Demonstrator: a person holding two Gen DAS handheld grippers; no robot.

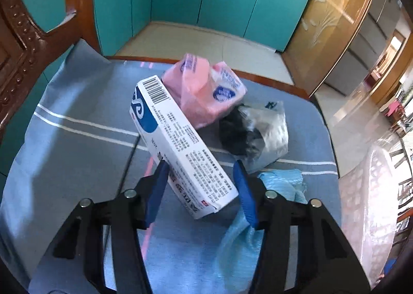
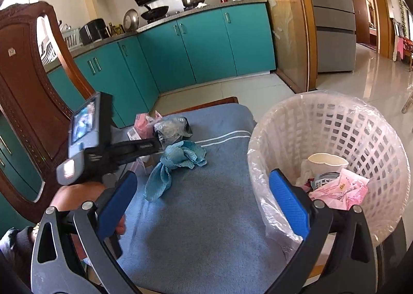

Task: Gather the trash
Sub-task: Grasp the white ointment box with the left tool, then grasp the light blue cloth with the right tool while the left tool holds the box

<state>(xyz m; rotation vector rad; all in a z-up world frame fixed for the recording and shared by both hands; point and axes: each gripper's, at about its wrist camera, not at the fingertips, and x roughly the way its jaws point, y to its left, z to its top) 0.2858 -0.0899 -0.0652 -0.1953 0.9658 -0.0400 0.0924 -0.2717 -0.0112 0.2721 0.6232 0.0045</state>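
Note:
My left gripper point(image 1: 201, 167) is shut on a long white and blue carton point(image 1: 178, 139) and holds it tilted above the blue cloth. Beyond it lie a pink tissue pack point(image 1: 204, 87), a clear bag with black contents point(image 1: 253, 131) and a crumpled light blue cloth point(image 1: 281, 183). In the right wrist view my right gripper point(image 2: 204, 178) is open and empty, near the white mesh bin point(image 2: 335, 123) lined with clear plastic. The bin holds a paper cup point(image 2: 326, 162) and pink wrappers point(image 2: 340, 188). The light blue cloth point(image 2: 175, 162) lies ahead, with the left gripper point(image 2: 144, 147) to its left.
The blue striped cloth point(image 2: 206, 216) covers a small wooden-edged table. A carved wooden chair point(image 2: 31, 87) stands at the left. Teal kitchen cabinets point(image 2: 196, 46) are behind, across a tiled floor. A glass door with a wooden frame point(image 2: 289, 36) is at the right.

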